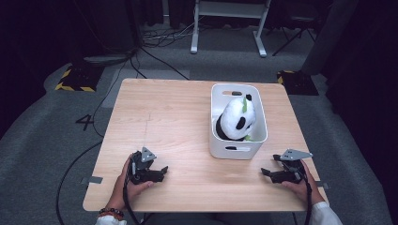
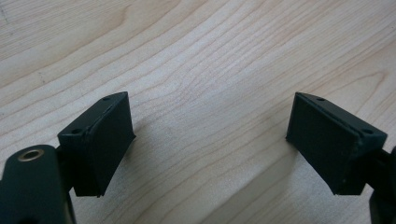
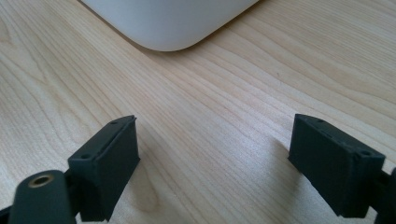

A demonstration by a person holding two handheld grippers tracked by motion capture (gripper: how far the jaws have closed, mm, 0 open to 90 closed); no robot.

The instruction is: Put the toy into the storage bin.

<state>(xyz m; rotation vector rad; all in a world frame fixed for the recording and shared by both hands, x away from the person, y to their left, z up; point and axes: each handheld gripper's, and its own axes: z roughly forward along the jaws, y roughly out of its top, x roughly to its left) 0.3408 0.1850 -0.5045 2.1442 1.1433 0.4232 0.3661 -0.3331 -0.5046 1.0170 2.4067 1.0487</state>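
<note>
Resting on pale, fine-grained wood table (image 1: 164,122), left gripper (image 1: 163,170) sits near front-left edge: matte black, blocky wedge pads, jaws spread w/ bare wood btwn them. Mid-right stands white plastic bin (image 1: 237,152), smooth, rounded corners, slot handles; fuzzy black & white panda plush (image 1: 237,119) lies inside it, leaning twd far wall. Right gripper (image 1: 264,172) sits near front-right edge, just beside bin's near corner, same squared black pads, jaws spread, nothing btwn.
</note>
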